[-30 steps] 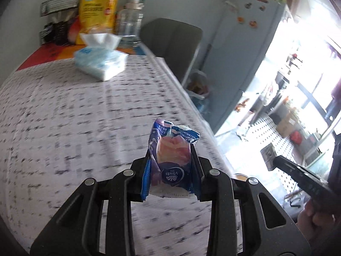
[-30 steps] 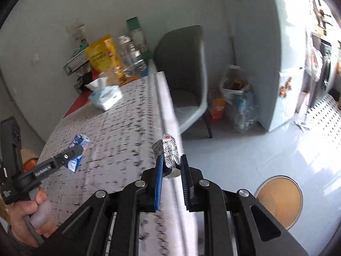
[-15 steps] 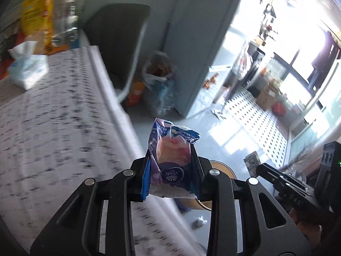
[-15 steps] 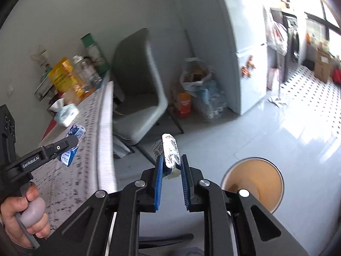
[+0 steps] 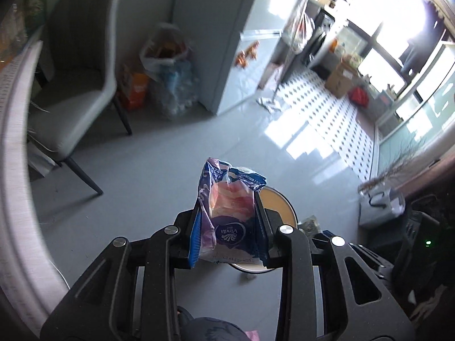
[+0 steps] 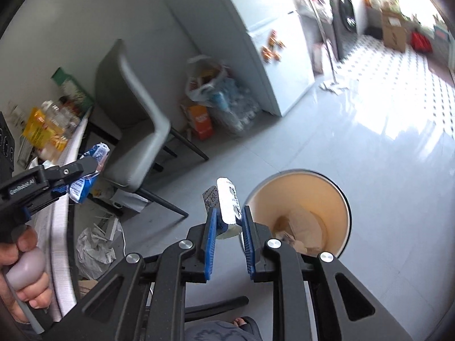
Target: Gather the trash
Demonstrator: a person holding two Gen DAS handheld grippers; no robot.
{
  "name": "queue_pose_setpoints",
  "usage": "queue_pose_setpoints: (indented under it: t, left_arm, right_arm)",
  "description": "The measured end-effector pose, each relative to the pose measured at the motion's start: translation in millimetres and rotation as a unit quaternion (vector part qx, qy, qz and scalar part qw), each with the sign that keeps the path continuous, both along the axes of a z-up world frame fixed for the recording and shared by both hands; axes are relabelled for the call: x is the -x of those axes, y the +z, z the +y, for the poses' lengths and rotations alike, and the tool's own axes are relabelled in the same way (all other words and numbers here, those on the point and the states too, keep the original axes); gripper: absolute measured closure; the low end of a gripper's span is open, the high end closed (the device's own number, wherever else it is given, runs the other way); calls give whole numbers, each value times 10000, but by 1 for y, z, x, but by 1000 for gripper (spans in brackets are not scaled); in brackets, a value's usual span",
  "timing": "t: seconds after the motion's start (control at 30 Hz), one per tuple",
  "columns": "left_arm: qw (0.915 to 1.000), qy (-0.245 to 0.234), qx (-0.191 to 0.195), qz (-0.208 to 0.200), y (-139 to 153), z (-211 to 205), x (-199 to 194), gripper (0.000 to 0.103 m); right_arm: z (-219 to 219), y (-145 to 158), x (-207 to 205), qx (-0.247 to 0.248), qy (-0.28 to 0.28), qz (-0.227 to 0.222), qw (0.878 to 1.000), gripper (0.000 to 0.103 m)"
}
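My left gripper [image 5: 229, 216] is shut on a blue and pink tissue packet [image 5: 230, 213], held in the air above the floor; the packet and gripper also show at the left of the right wrist view [image 6: 88, 170]. My right gripper [image 6: 227, 221] is shut on a small white crumpled wrapper [image 6: 227, 207]. A round bin with a tan inside [image 6: 321, 196] stands on the floor just right of and below the right gripper, with paper scraps in it. In the left wrist view the bin's rim [image 5: 281, 199] shows just behind the packet.
A grey chair [image 6: 133, 130] stands by the table edge [image 6: 61, 227] on the left. Plastic bags and an orange box [image 6: 210, 105] sit against a white fridge [image 6: 270, 56]. A white bag [image 6: 93, 247] lies under the table. Tiled floor stretches to the right.
Both grippers have swung away from the table toward the floor and the bin, each still holding its piece. The bin is now much closer to the right gripper.
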State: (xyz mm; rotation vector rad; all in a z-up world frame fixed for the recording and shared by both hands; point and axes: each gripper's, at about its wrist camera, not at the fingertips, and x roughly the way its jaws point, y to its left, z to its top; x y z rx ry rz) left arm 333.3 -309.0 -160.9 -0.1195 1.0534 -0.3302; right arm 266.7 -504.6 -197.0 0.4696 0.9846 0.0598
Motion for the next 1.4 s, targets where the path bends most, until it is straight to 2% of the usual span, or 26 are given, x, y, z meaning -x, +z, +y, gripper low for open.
queue_pose_setpoints:
  t: [0.17,0.3,0.4,0.47,0.6,0.8,0.83,0.9,0.97,1.03,1.4]
  left_arm:
    - [9991,-208,-169,338,-31,-34,-9,72]
    - [9976,-168,-219,632,-52,-48,-18,72]
    - [9964,-165,-262,790,-64,-57,-22,72]
    - [9957,-185,-281,866,-71,-63,-23,72]
    - [9933,-210,-239,1110,-90,-77,-25,72]
    - [9911,-372,-139,1271,-102,-105,-21,70]
    - [9908,-378,-80,1296,-103,-107,-22,68]
    - [9899,-385,157,1354,-102,-114,-22,57]
    - [9896,-407,298,1350,-97,-117,-22,28]
    - [9917,-400,264,1190,-89,-118,-20,20]
    - [9969,-153,190,748,-37,-77,-17,14]
  right_arm:
    - [-27,-48,-6,-298,-296,325,9986,83]
    - [-41,-80,-13,-443,-528,513,9963,71]
    - [-48,-93,-15,-590,-606,531,9950,42]
    - [-50,-92,-13,-459,-610,478,9959,42]
    - [-63,-92,-5,-554,-691,417,9952,42]
    - [-90,-84,25,-588,-1033,391,9921,42]
    - [-92,-83,29,-572,-1069,381,9919,42]
    - [-95,-81,38,-512,-1102,378,9919,42]
    - [-98,-80,42,-453,-1134,398,9917,42]
    - [-99,-79,46,-443,-1186,402,9911,42]
    - [-91,-62,48,-541,-1231,261,9906,42]
